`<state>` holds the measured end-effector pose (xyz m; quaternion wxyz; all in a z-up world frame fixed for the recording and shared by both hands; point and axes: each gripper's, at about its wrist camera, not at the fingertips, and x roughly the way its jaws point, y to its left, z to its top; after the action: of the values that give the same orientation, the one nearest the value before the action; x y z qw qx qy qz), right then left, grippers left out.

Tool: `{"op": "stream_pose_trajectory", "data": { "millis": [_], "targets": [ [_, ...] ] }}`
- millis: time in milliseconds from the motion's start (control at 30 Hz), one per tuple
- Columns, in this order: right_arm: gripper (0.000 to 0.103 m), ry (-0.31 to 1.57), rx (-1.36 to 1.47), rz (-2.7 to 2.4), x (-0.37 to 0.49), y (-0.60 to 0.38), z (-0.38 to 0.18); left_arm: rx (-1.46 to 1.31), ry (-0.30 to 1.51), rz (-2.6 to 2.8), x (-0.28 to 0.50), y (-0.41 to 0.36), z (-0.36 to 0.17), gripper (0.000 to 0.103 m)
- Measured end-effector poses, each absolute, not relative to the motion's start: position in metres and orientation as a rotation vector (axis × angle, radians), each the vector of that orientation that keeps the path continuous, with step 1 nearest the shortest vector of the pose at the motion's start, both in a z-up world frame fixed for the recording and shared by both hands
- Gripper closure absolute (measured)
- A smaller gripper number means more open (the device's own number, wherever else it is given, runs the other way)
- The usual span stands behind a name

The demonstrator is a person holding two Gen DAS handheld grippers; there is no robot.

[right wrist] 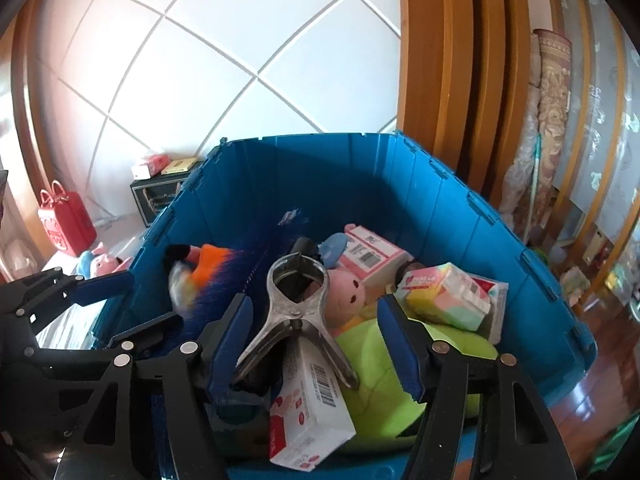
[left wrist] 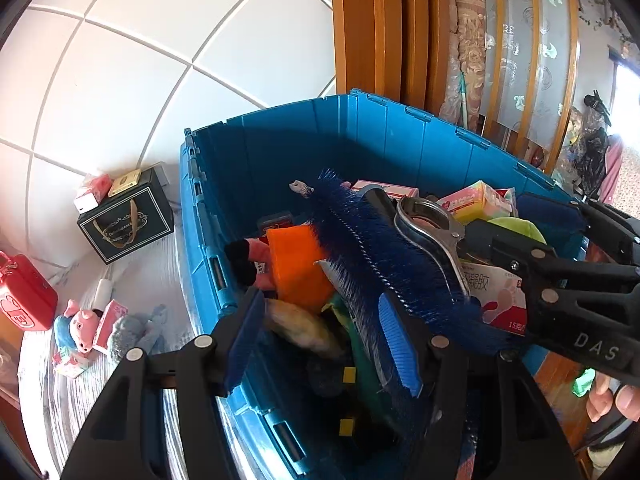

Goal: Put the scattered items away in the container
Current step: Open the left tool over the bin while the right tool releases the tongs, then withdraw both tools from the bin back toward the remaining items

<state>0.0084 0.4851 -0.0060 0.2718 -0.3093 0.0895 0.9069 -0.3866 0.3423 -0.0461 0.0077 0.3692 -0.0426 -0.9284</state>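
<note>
A blue plastic bin (left wrist: 280,136) (right wrist: 432,216) holds several items: a blue bottle brush (left wrist: 360,232), a metal clamp (right wrist: 296,304) (left wrist: 432,224), an orange cloth (left wrist: 296,264), a pink plush (right wrist: 346,292), a lime plush (right wrist: 384,368), a pastel tissue pack (right wrist: 444,296) and white boxes (right wrist: 312,404). My left gripper (left wrist: 324,340) is open over the bin's near left wall, with the brush lying across its right finger. My right gripper (right wrist: 316,348) is open above the clamp and white box, holding nothing. It shows in the left wrist view (left wrist: 560,240) at the right.
Outside the bin on the left lie a pig plush (left wrist: 82,326), a grey plush (left wrist: 132,332), a black gift box (left wrist: 128,220) with small boxes on top, and a red case (left wrist: 24,300). White tiled wall behind; wooden door frame (left wrist: 384,28) at right.
</note>
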Motion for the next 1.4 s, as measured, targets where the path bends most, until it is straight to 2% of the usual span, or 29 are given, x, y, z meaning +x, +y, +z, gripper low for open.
{"op": "stream_pose_trajectory", "data": {
  "millis": [233,367,700,1033,1400],
  "targets": [
    [0.033,0.259,-0.776,2.448,0.035,0.476,0.002,1.076,-0.090,-2.929,-0.361,0.344,-0.037,0.044],
    [0.023,0.266,-0.759,2.455,0.046,0.466,0.004,1.033,-0.070,-2.939,-0.344,0.343,-0.032,0.044],
    [0.021,0.221,-0.722,2.502,0.038,0.418,0.014,0.950,0.004,-2.936,-0.300,0.302,-0.022,0.044],
    [0.020,0.174,-0.670,2.515,-0.024,0.321,0.026,0.895,0.047,-2.933,-0.237,0.192,-0.009,0.044],
    [0.020,0.217,-0.756,2.556,-0.121,0.217,0.003,0.924,0.157,-2.796,-0.177,0.053,-0.017,0.043]
  ]
}}
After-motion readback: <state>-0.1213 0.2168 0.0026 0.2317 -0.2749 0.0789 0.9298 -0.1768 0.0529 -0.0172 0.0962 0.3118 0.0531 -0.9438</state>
